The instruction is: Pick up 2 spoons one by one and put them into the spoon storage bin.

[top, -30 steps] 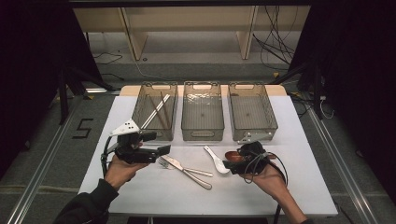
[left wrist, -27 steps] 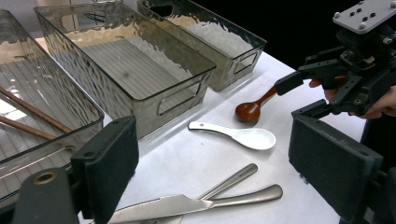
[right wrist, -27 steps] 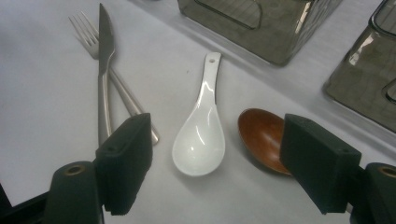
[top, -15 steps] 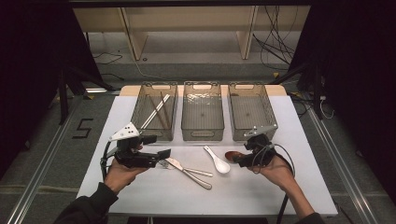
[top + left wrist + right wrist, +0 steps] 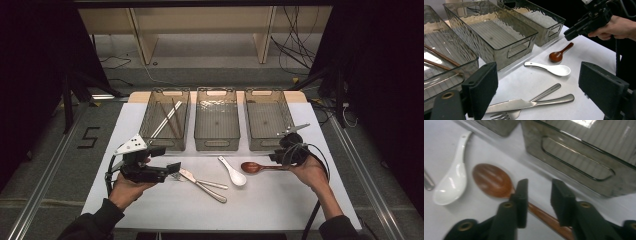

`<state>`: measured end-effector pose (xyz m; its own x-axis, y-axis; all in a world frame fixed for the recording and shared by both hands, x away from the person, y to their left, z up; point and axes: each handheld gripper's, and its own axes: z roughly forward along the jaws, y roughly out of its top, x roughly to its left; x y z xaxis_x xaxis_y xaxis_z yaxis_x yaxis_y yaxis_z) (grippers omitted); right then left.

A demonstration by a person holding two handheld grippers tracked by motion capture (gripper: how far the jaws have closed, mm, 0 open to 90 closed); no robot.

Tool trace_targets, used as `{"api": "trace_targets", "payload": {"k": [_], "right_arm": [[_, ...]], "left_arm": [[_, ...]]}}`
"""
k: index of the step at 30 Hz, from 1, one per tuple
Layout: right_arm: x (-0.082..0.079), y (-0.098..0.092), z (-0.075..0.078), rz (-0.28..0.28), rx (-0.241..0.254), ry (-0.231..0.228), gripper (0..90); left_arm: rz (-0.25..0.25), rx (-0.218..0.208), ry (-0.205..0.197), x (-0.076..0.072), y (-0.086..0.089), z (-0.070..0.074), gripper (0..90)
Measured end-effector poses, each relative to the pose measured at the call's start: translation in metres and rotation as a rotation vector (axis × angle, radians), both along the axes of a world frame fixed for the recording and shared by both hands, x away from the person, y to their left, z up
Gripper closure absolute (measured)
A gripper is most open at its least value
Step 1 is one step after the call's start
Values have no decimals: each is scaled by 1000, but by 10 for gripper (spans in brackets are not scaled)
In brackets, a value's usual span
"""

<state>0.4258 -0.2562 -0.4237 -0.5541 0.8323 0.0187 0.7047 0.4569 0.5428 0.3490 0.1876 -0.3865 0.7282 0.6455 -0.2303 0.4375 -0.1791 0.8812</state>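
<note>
White table [image 5: 280, 200], three bins [image 5: 216, 125], two spoons [image 5: 232, 172], knife [image 5: 200, 182], fork [image 5: 175, 176]

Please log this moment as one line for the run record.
right tool: jaws just closing around wooden spoon handle, gap remains | left tool: open over knife

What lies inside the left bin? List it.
The left bin holds chopsticks, brown and pale, lying slanted on its floor. How many there are cannot be told; the ribbed front wall blurs their lower ends.

Grey floor [image 5: 45, 165], pale wooden shelving [image 5: 200, 30], dark surroundings
</note>
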Motion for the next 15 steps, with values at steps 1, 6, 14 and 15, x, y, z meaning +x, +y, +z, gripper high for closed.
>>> {"api": "trace_targets", "payload": {"k": [1,6,14,15], "right_arm": [[1,-1,-2,-11,-16,1,783],[9,-5,-20,-47,-104,45,900],[10,-8,-35,-59,-116,125,900],[9,-6,-35,-47,-114,147,900]], "left_arm": [[0,-2,-2,0,0,0,155],[-6,9,3,-2,-2,-2,155],[-15,16,4,-1,-3,-6,155],[-12,16,3,-1,-3,-7,155]]}}
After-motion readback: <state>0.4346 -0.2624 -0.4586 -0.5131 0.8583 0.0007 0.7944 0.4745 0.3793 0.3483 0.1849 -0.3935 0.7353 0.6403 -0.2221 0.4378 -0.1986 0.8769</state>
